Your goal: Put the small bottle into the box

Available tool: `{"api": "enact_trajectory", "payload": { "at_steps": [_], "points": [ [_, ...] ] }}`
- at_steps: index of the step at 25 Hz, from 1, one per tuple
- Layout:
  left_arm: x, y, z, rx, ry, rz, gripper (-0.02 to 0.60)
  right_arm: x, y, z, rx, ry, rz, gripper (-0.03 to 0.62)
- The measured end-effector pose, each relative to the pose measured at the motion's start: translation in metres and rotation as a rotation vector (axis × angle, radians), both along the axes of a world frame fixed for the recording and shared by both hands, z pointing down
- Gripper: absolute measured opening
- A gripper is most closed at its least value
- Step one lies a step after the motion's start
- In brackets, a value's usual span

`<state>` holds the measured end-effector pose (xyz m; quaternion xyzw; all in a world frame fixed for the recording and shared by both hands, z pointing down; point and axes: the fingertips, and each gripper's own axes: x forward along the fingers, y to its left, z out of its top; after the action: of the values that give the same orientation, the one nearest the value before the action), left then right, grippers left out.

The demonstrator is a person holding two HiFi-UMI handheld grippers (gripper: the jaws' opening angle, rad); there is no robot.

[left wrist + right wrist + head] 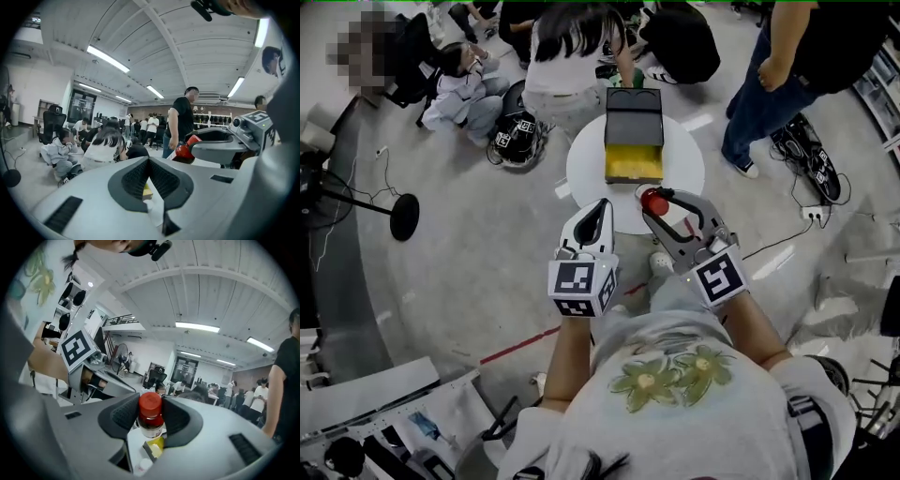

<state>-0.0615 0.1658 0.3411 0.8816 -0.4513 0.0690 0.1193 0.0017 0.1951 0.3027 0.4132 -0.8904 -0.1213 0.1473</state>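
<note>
The small bottle (653, 201), dark with a red cap (150, 401), stands upright between the pads of my right gripper (657, 199), which is shut on it just above the near edge of the round white table (581, 173). On the table beyond it sits the box (633, 161), its yellow inside showing and its black lid (634, 114) tipped back. My left gripper (602, 208) hovers to the left of the right one with its pads (140, 176) pressed together and nothing between them. In the left gripper view the bottle's red cap (185, 150) shows at the right.
A person (572, 56) bends over just behind the table and another (787, 75) stands at the back right. Others sit on the floor at the back left (459, 89). A black round stand base (403, 216) lies left; a power strip with cables (816, 214) lies right.
</note>
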Motion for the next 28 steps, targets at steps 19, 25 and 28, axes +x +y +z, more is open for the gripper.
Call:
{"api": "enact_trajectory", "payload": {
  "at_steps": [19,25,28],
  "points": [
    [0.04,-0.092,0.009,-0.021,-0.003,-0.284,0.002,0.05,-0.119,-0.017,0.043,0.001,-0.289,0.152],
    [0.038,-0.101,0.014,-0.036,-0.016,-0.356,0.002,0.052,-0.144,-0.025,0.064,-0.022,-0.349,0.152],
    [0.039,-0.105,0.017,-0.044,-0.021,-0.386,0.002,0.054,-0.155,-0.026,0.067,-0.033,-0.371,0.152]
  ]
}}
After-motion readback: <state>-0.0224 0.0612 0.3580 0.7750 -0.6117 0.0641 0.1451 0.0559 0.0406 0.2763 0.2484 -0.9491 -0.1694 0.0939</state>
